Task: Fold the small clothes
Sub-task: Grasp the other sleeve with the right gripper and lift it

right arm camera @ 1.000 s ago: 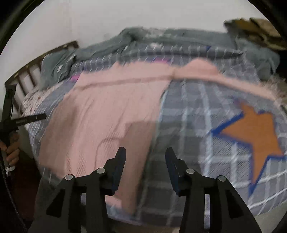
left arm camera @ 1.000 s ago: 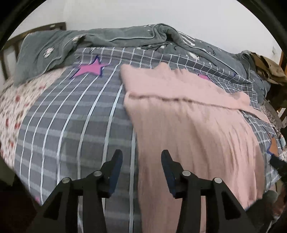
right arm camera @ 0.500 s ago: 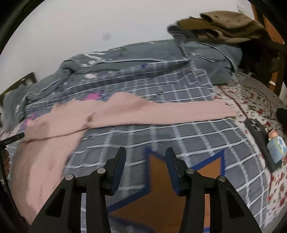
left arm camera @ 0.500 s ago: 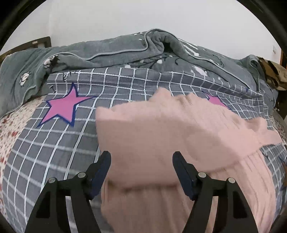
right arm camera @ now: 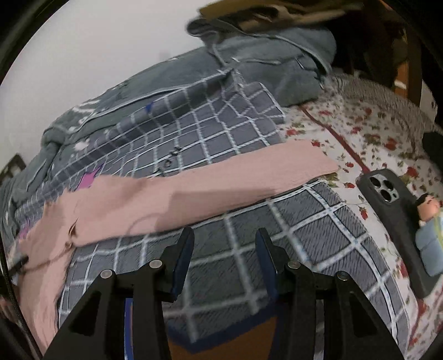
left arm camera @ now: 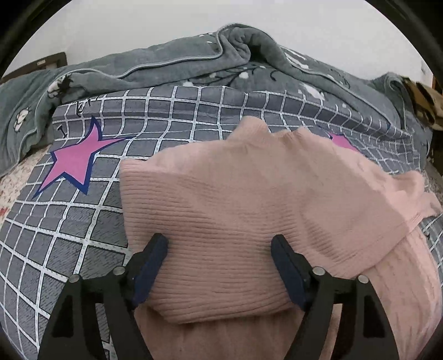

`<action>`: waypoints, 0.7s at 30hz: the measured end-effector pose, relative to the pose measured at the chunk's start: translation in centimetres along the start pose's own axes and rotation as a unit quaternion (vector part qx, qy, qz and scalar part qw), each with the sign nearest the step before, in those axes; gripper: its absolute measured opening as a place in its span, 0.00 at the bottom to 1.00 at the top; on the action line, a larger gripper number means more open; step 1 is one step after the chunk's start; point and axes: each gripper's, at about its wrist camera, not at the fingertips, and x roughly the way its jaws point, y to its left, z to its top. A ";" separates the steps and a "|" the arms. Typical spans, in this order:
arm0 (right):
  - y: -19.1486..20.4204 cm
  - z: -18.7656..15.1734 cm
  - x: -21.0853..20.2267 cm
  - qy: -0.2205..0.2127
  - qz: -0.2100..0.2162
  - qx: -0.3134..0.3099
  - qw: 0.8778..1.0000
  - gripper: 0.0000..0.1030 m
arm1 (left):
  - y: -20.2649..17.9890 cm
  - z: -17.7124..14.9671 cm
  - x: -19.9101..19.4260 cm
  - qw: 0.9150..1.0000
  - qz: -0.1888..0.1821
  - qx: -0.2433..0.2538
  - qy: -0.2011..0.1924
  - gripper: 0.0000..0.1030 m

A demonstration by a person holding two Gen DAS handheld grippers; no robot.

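A pink ribbed knit top (left arm camera: pixel 235 216) lies on the grey checked bedcover (left arm camera: pixel 69 221). In the left wrist view a folded-over part of it fills the middle. My left gripper (left arm camera: pixel 220 249) is wide open, its fingers on either side of that folded part, close over it. In the right wrist view one long pink sleeve (right arm camera: pixel 221 182) stretches out to the right across the cover. My right gripper (right arm camera: pixel 224 249) is open and empty, just short of the sleeve.
A rumpled grey blanket (left arm camera: pixel 193 63) lies along the far side of the bed. A phone in a dark case (right arm camera: pixel 387 199) and a small figure (right arm camera: pixel 429 229) lie on the floral sheet (right arm camera: pixel 360 130) at the right. Brown clothes (right arm camera: pixel 263 13) are piled at the back.
My left gripper moved forward over the top's folded part and opened wider. My right gripper swung right, from the top's body to the outstretched sleeve, bringing the phone into view.
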 end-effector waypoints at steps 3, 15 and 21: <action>-1.0 1.1 1.3 0.007 0.000 0.016 1.000 0.44 | -0.4 0.0 0.2 1.000 0.010 0.008 0.002 0.79; -3.0 3.8 4.5 0.022 0.003 0.077 0.997 0.44 | -0.4 -0.1 0.4 1.000 0.010 0.008 0.002 0.81; -3.6 4.6 4.5 0.012 -0.020 0.096 0.995 0.13 | -0.4 0.0 0.4 1.000 0.009 0.008 0.002 0.81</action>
